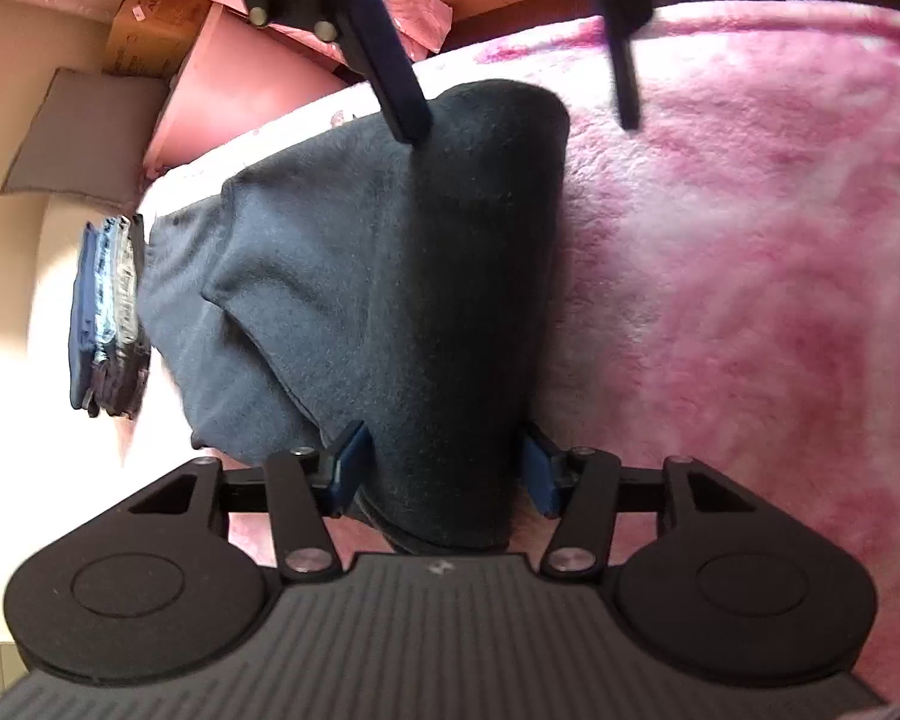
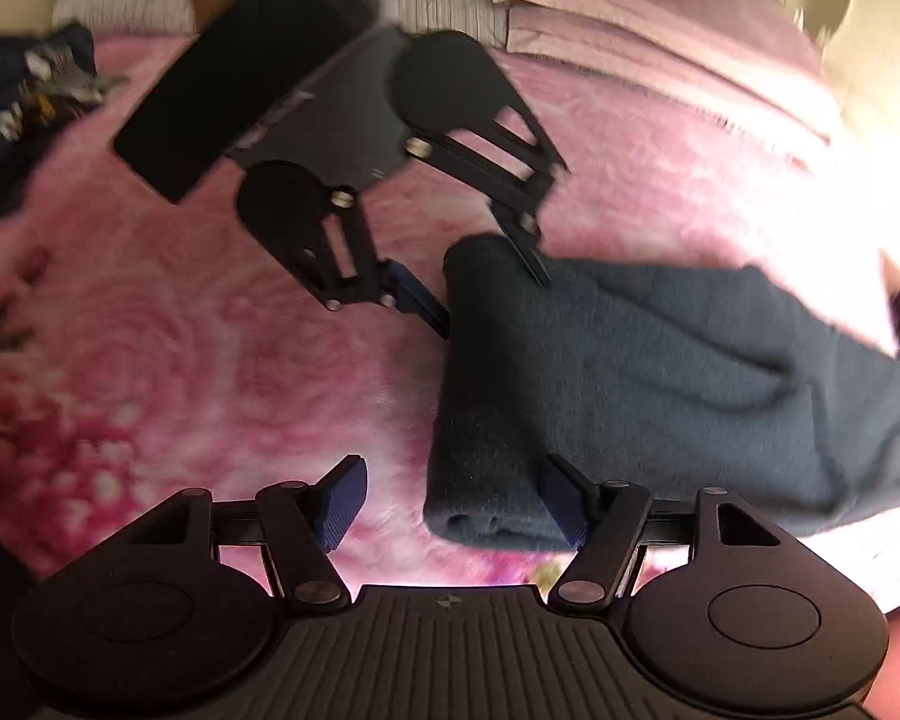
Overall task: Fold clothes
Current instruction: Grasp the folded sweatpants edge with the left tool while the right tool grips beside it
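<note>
A dark blue-grey garment lies folded into a thick roll on a pink fluffy blanket. My left gripper is open, its jaws set either side of the near end of the roll. My right gripper is open at the far end of the roll, one finger touching the cloth. In the right wrist view the garment lies at centre right, my right gripper is open around its folded end, and the left gripper is open at the other end.
A stack of folded blue clothes lies at the left edge of the bed. Pink boxes and a cardboard box stand beyond the bed. A crumpled dark garment lies at the far left; folded lilac bedding at the back.
</note>
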Motion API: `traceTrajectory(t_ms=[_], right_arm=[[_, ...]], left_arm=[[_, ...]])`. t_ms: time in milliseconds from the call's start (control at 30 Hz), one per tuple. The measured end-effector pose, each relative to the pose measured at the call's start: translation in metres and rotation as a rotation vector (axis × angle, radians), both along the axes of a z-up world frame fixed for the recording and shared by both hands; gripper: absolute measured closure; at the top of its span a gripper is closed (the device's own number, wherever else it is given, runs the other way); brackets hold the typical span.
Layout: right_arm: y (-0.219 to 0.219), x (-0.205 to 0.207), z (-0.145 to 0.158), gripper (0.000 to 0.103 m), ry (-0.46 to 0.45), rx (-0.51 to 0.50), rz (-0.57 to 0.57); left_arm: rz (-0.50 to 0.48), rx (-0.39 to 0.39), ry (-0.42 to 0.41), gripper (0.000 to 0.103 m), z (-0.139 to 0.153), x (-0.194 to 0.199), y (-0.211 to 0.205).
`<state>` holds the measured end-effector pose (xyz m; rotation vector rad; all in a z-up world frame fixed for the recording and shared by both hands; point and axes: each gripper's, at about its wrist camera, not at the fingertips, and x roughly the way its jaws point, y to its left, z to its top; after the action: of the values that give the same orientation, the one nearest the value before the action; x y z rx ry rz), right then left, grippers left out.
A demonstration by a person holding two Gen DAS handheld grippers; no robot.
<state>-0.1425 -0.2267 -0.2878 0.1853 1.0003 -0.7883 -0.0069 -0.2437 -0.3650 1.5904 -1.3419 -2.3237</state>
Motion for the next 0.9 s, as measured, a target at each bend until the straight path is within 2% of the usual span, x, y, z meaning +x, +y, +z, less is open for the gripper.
traceTrajectory(t_ms=[67, 100, 167, 233, 300, 333, 367, 433, 567, 600, 633, 667, 700, 800, 900], right_arm=[[0.002, 0.014, -0.011, 0.036, 0.07, -0.057, 0.024], [0.002, 0.021, -0.018, 0.036, 0.117, -0.077, 0.04], [0.007, 0.027, -0.033, 0.036, 0.21, -0.114, 0.075], [0.012, 0.023, -0.042, 0.036, 0.267, -0.164, 0.077], [0.011, 0.012, -0.041, 0.036, 0.249, -0.177, 0.03], [0.01, 0.006, -0.04, 0.046, 0.243, -0.181, 0.011], [0.009, 0.001, -0.04, 0.055, 0.237, -0.174, 0.008], [0.009, -0.006, -0.035, 0.061, 0.218, -0.163, 0.03], [0.012, 0.001, -0.032, 0.061, 0.242, -0.176, 0.071], [0.014, 0.004, -0.033, 0.06, 0.251, -0.183, 0.077], [0.016, 0.007, -0.034, 0.048, 0.252, -0.19, 0.082], [0.02, 0.009, -0.033, 0.03, 0.236, -0.2, 0.085], [0.023, 0.011, -0.033, 0.026, 0.221, -0.211, 0.092], [0.031, 0.019, -0.037, 0.026, 0.202, -0.242, 0.125], [0.018, 0.023, -0.05, 0.026, 0.22, -0.258, 0.088]], left_arm=[[0.011, 0.024, 0.001, 0.066, 0.0, 0.0, -0.002], [0.023, 0.034, 0.006, 0.069, 0.001, 0.0, -0.002], [0.044, 0.052, 0.015, 0.07, 0.004, -0.001, -0.003], [0.039, 0.045, 0.02, 0.068, 0.005, -0.002, -0.003], [0.011, 0.017, 0.017, 0.057, 0.001, -0.001, -0.002], [-0.006, 0.0, 0.014, 0.051, -0.002, 0.0, -0.002], [-0.023, -0.016, 0.01, 0.051, -0.005, 0.0, -0.002], [-0.026, -0.018, -0.004, 0.056, -0.008, -0.002, -0.004], [0.043, 0.033, -0.014, 0.073, 0.001, -0.009, -0.007], [0.06, 0.042, -0.012, 0.074, 0.004, -0.01, -0.008], [0.079, 0.054, -0.007, 0.075, 0.006, -0.011, -0.009], [0.098, 0.068, -0.002, 0.076, 0.009, -0.011, -0.01], [0.116, 0.085, 0.005, 0.076, 0.011, -0.011, -0.011], [0.177, 0.145, 0.032, 0.078, 0.019, -0.013, -0.017], [0.19, 0.159, 0.044, 0.079, 0.023, -0.011, -0.017]])
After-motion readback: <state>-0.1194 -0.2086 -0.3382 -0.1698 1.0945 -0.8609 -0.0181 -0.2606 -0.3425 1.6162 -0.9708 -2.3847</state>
